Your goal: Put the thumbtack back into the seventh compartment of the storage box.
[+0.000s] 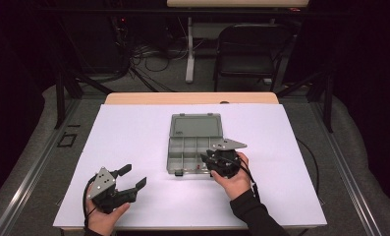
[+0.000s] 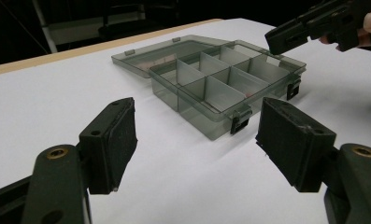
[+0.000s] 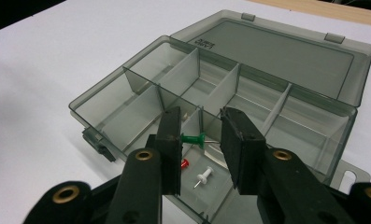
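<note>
Right gripper (image 3: 199, 140) pinches green pushpin (image 3: 194, 138) lengthwise above organizer box (image 3: 108, 100) near compartment (red (image 3: 184, 163), white (image 3: 204, 177) pins inside). Left gripper (image 2: 192, 140) open, idle. Risk: end-on pinch slips, pin drops outside.

glossy translucent plastic box (image 3: 230, 93), matt paper sheet (image 1: 133, 132).

From my left gripper (image 2: 195, 140) I look along its two black jaws, which stand wide apart with bare white table cover (image 2: 57, 93) between them and nothing in their grasp. Just beyond them sits the smoky clear compartment box (image 2: 227, 84), open, its lid (image 2: 167, 53) lying flat behind it. Grey dividers split the box into cells. Two dark latches (image 2: 240, 122) hang on its near wall. Above the box's far right corner hovers my right gripper (image 2: 309, 28), apart from the rim.
</note>
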{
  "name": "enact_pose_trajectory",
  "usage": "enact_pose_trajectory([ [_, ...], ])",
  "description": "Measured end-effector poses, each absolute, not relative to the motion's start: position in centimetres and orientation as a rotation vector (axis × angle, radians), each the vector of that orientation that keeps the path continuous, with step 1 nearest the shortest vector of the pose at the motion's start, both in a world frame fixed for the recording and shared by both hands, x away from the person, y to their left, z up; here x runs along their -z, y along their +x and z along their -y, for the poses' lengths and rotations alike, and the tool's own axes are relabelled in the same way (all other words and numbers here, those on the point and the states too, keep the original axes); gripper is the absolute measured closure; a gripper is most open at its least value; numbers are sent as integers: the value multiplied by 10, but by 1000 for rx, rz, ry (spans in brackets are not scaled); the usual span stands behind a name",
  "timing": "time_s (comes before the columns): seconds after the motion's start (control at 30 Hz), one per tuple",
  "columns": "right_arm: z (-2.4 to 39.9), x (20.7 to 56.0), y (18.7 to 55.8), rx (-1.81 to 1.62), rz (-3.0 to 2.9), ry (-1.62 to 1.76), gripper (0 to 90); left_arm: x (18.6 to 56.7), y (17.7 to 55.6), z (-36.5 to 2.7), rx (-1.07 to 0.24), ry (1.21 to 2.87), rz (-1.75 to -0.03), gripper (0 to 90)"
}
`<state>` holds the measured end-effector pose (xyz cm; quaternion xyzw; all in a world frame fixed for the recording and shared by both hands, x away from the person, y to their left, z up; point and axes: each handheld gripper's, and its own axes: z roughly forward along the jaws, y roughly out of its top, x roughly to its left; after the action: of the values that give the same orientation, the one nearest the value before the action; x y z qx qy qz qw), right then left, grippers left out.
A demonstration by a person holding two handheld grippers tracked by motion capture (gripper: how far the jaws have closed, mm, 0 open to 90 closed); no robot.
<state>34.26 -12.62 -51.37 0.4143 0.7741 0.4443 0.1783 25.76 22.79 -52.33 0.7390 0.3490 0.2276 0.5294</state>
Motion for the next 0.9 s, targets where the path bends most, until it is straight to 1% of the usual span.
enact_pose_trajectory([
  [0.5,116,527,351,-1201,-2244,1173,689,523,258,-228,-546,1766,-836,281],
  [0.9,113,530,351,-1189,-2262,1167,689,524,258,-228,-545,1767,-838,281],
])
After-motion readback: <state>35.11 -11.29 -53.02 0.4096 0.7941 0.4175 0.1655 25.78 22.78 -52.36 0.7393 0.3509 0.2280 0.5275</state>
